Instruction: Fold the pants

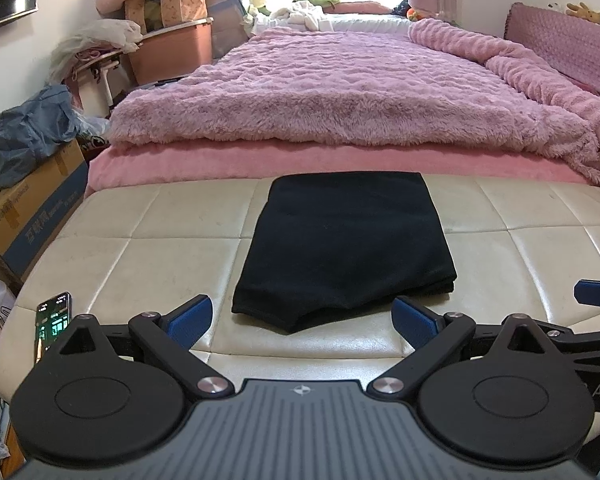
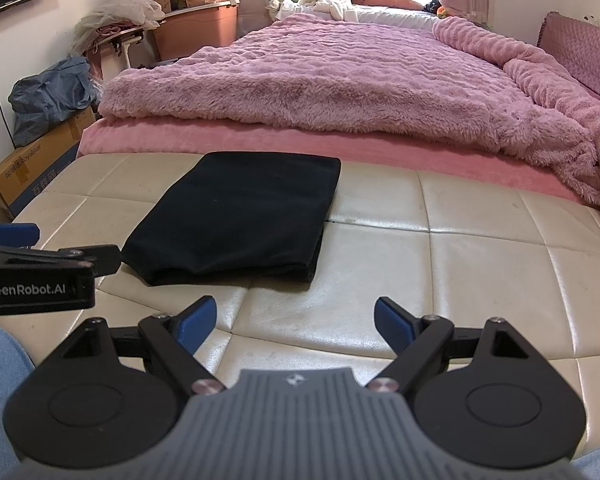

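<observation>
The black pants [image 1: 346, 246] lie folded into a compact rectangle on the cream tufted bench [image 1: 140, 248], at 12 o'clock from the left tool [image 1: 302, 318] and at 11 o'clock from the right tool [image 2: 296, 322]. Both tools have their fingers spread wide and grip nothing; neither touches the fabric. The folding appears complete or nearly so. If a further fold is required, the next move calls for pinching the near edge, which shows stacked layers. A phone [image 1: 53, 322] rests at 9 o'clock on the bench.
</observation>
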Demonstrator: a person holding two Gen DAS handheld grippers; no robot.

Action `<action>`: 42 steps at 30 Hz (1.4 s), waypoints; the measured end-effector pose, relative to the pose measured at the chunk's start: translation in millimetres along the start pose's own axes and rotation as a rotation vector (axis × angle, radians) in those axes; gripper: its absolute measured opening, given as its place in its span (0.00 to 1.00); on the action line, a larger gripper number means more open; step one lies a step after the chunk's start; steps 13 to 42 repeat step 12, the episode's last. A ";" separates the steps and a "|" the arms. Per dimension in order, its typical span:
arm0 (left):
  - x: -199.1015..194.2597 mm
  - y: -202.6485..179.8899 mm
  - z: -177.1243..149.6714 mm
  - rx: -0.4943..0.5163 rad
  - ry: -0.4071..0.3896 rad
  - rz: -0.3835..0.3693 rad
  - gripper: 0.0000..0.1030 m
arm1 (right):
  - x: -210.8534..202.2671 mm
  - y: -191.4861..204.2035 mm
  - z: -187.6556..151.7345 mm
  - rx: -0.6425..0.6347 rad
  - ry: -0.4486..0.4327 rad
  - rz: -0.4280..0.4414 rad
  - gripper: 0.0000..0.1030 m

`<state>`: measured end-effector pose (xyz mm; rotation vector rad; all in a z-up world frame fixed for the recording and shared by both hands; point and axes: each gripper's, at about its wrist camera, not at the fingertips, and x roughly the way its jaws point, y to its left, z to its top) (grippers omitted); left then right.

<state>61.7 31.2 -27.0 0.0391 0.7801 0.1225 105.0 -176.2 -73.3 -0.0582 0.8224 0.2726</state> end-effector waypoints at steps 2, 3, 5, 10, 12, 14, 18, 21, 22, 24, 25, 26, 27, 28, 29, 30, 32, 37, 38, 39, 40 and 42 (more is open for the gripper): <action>-0.1 0.1 0.3 0.002 -0.001 -0.003 1.00 | 0.0 0.0 0.0 0.002 0.000 0.000 0.80; -0.2 1.1 0.5 -0.002 0.000 -0.005 1.00 | -0.2 0.0 -0.1 0.004 0.001 0.001 0.80; 0.2 1.5 0.2 -0.005 0.003 -0.006 1.00 | -0.6 -0.6 0.0 0.009 0.000 0.002 0.80; 0.7 1.1 0.4 -0.004 0.003 -0.004 1.00 | -0.4 -0.6 -0.6 0.014 0.004 0.003 0.80; 0.9 1.5 0.5 -0.006 0.004 -0.003 1.00 | 0.0 -1.0 -0.3 0.017 0.005 0.004 0.80; 0.9 1.5 0.5 -0.006 0.004 -0.003 1.00 | 0.0 -1.0 -0.3 0.017 0.005 0.004 0.80; 0.9 1.5 0.5 -0.006 0.004 -0.003 1.00 | 0.0 -1.0 -0.3 0.017 0.005 0.004 0.80; 0.9 1.5 0.5 -0.006 0.004 -0.003 1.00 | 0.0 -1.0 -0.3 0.017 0.005 0.004 0.80; 0.9 1.5 0.5 -0.006 0.004 -0.003 1.00 | 0.0 -1.0 -0.3 0.017 0.005 0.004 0.80; 0.9 1.5 0.5 -0.006 0.004 -0.003 1.00 | 0.0 -1.0 -0.3 0.017 0.005 0.004 0.80; 0.9 1.5 0.5 -0.006 0.004 -0.003 1.00 | 0.0 -1.0 -0.3 0.017 0.005 0.004 0.80; 0.9 1.5 0.5 -0.006 0.004 -0.003 1.00 | 0.0 -1.0 -0.3 0.017 0.005 0.004 0.80; 0.9 1.5 0.5 -0.006 0.004 -0.003 1.00 | 0.0 -1.0 -0.3 0.017 0.005 0.004 0.80; 0.9 1.5 0.5 -0.006 0.004 -0.003 1.00 | 0.0 -1.0 -0.3 0.017 0.005 0.004 0.80; 0.9 1.5 0.5 -0.006 0.004 -0.003 1.00 | 0.0 -1.0 -0.3 0.017 0.005 0.004 0.80; 0.9 1.5 0.5 -0.006 0.004 -0.003 1.00 | 0.0 -1.0 -0.3 0.017 0.005 0.004 0.80; 0.9 1.5 0.5 -0.006 0.004 -0.003 1.00 | 0.0 -1.0 -0.3 0.017 0.005 0.004 0.80; 0.9 1.5 0.5 -0.006 0.004 -0.003 1.00 | 0.0 -1.0 -0.3 0.017 0.005 0.004 0.80; 0.9 1.5 0.5 -0.006 0.004 -0.003 1.00 | 0.0 -1.0 -0.3 0.017 0.005 0.004 0.80; 0.9 1.5 0.5 -0.006 0.004 -0.003 1.00 | 0.0 -1.0 -0.3 0.017 0.005 0.004 0.80; 0.9 1.5 0.5 -0.006 0.004 -0.003 1.00 | 0.0 -1.0 -0.3 0.017 0.005 0.004 0.80; 0.9 1.5 0.5 -0.006 0.004 -0.003 1.00 | 0.0 -1.0 -0.3 0.017 0.005 0.004 0.80</action>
